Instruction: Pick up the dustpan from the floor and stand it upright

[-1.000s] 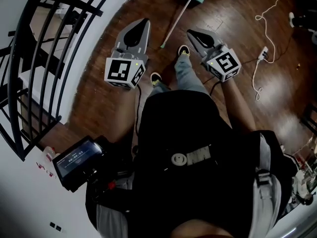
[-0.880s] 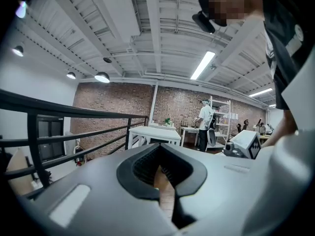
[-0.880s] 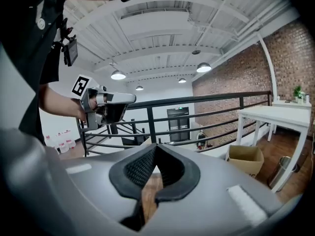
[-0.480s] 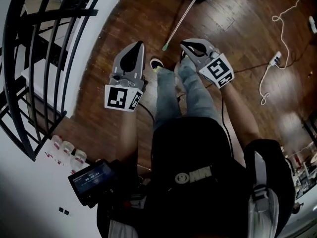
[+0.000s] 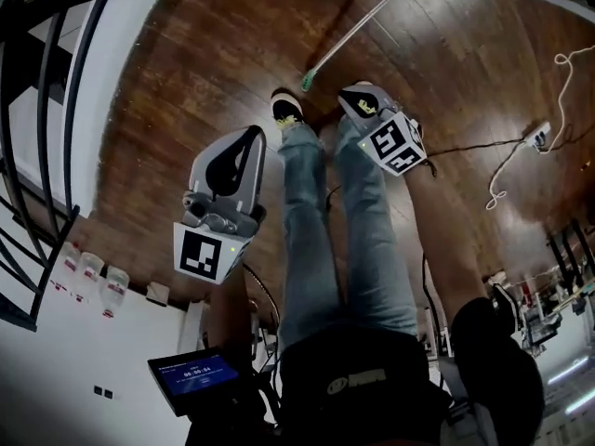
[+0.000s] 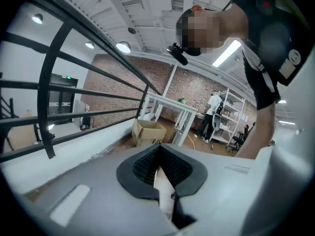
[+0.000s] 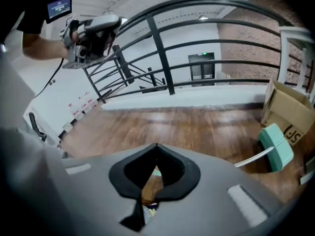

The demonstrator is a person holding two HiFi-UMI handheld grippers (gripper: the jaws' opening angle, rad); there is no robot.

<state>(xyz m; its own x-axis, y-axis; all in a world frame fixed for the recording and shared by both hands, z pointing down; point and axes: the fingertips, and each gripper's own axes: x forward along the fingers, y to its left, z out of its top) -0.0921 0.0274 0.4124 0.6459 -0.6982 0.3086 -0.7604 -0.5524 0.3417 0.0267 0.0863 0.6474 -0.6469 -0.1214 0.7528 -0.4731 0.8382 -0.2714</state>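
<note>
Left gripper (image 5: 255,134): pressed together, pads meeting at the tips with nothing between them; held out to the left of the person's legs, above the floor and clear of the dustpan. In its own view (image 6: 158,147) the closed tips pointed past a black railing (image 6: 74,82) toward a cardboard box (image 6: 147,131) and a white table (image 6: 172,107).

Right gripper (image 5: 349,96): jaws closed on nothing in its own view (image 7: 156,145); in the head view it sat over the person's right shoe, tilted down at the floor.

Dustpan (image 5: 363,31): flat on the wooden floor (image 5: 204,54), untouched. Its long pale handle ran from a green end just beyond the shoes (image 5: 286,110) to the teal pan at the top edge of the head view. In the right gripper view the teal pan (image 7: 275,146) lay ahead and to the right, close to the cardboard box.

Person: bent forward, in blue jeans (image 5: 311,221), a small lit screen (image 5: 192,379) at the left hip.

Surroundings: a white cable with a power strip (image 5: 539,137) lay on the floor at the right, well apart from the dustpan.
</note>
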